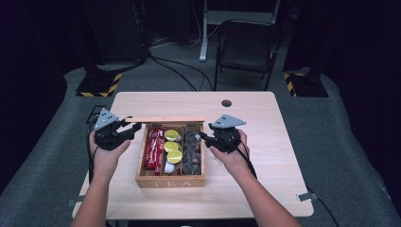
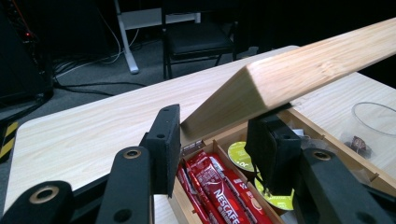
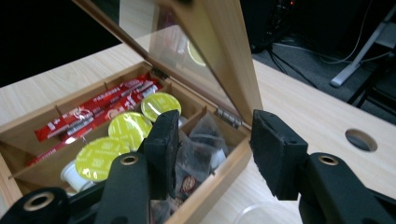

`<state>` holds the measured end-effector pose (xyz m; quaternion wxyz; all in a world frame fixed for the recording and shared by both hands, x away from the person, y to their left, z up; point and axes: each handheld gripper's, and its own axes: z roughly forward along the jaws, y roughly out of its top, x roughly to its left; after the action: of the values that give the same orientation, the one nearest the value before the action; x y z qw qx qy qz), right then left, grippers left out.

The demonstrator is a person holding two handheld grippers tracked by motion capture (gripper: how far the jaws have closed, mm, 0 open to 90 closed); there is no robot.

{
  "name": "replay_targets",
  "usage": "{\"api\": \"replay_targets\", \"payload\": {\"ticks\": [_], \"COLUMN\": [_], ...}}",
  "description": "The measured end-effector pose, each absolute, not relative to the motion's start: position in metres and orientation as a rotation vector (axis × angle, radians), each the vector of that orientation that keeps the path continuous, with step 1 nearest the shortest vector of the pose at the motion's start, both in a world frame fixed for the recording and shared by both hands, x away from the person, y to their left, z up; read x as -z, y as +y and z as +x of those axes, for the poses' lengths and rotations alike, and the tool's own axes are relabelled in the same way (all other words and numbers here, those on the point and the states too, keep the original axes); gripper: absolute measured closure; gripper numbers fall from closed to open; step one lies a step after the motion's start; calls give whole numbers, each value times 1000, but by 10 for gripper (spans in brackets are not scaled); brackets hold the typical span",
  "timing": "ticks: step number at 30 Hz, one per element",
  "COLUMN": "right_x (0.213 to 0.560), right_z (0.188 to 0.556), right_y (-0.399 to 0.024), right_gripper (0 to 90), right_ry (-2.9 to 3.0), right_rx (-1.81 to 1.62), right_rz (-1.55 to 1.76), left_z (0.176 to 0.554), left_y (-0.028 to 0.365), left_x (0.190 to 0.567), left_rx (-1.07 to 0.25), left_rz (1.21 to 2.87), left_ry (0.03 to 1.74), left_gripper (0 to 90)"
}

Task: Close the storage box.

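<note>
On the light wooden table (image 1: 265,156), centre, stands a tea box (image 1: 171,181), its glazed lid (image 1: 165,120) half raised. Flanking it, the left gripper (image 2: 212,140) and right gripper (image 3: 212,149), jaws apart, straddle the lid's edges. Inside: 3 compartments, filled; whether opening or closing, I cannot tell.

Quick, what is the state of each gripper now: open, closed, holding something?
Left gripper: open, jaws either side of the raised lid's corner, gripping nothing.
Right gripper: open, holding nothing, beside the wooden box.
</note>
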<state>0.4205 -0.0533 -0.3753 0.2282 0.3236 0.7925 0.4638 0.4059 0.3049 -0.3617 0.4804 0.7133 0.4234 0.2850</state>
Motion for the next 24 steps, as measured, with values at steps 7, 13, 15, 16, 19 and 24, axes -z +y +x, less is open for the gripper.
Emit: {"api": "replay_targets", "payload": {"ticks": [7, 13, 15, 16, 19, 24], "right_x": [363, 363, 361, 360, 358, 355], "right_z": [424, 429, 429, 429, 430, 429], "right_y": [-41, -41, -41, -40, -40, -38], "right_gripper": [500, 505, 506, 506, 511, 536], "right_ry": [2172, 2169, 2170, 2168, 2163, 2157], "right_rx": [-1261, -1256, -1262, -1263, -1272, -1280], "right_rz": [863, 880, 877, 874, 865, 856], "left_z": [405, 404, 403, 403, 403, 402], "left_y": [305, 305, 305, 305, 305, 305], "left_x": [362, 362, 362, 362, 363, 363], "left_rx": [-697, -695, -695, -693, -693, -693], "left_rz": [1746, 1744, 1746, 1749, 1749, 1752], "left_ry": [1034, 1033, 1033, 1034, 1033, 1030], "left_gripper": [553, 552, 552, 552, 552, 551]}}
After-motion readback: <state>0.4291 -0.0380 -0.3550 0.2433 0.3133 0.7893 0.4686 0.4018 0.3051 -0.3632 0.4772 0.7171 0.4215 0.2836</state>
